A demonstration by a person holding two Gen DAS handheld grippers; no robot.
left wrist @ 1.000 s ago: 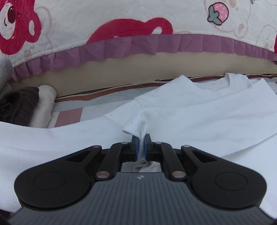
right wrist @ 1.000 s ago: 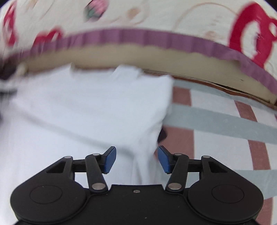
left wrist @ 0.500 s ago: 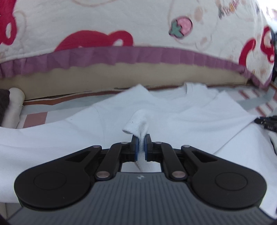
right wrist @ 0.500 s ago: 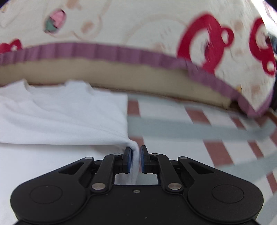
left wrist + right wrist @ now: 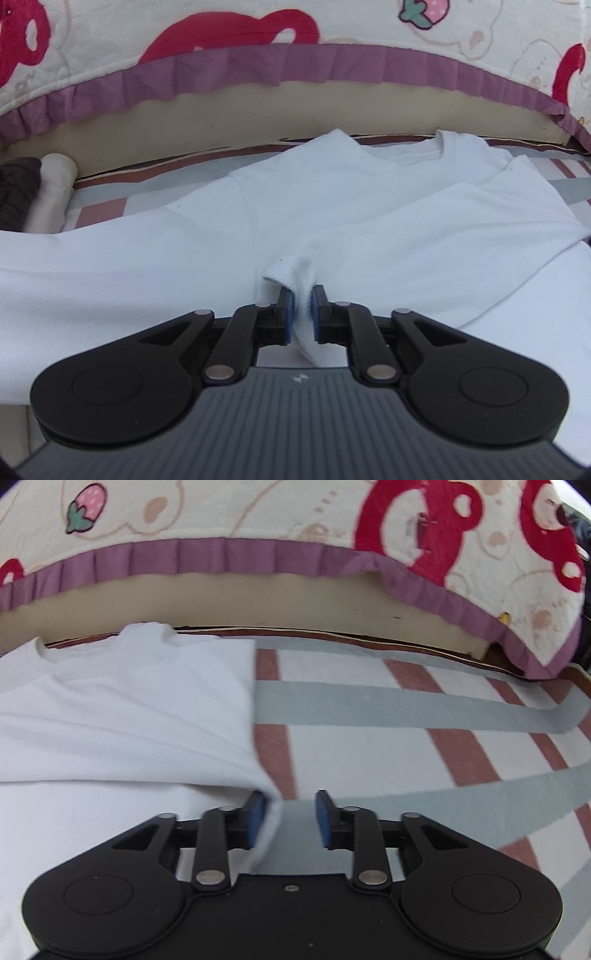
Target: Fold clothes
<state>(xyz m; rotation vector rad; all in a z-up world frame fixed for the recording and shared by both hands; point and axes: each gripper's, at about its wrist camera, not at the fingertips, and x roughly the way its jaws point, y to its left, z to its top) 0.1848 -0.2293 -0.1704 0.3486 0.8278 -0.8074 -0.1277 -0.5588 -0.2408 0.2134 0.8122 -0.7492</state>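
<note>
One white T-shirt lies on the striped bed sheet, collar toward the far edge, long axis running back toward both grippers. The right gripper has just been opening, jaws apart beside the folded corner. The left gripper, also just easing open, stands narrow around a pinch of cloth.

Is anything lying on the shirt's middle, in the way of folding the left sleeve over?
Nothing visible does. The white shirt lies bare ahead of the left hand-held gripper, which has a pinch of sleeve between its pads. The rolled cloths sit beside it, off the shirt.
</note>
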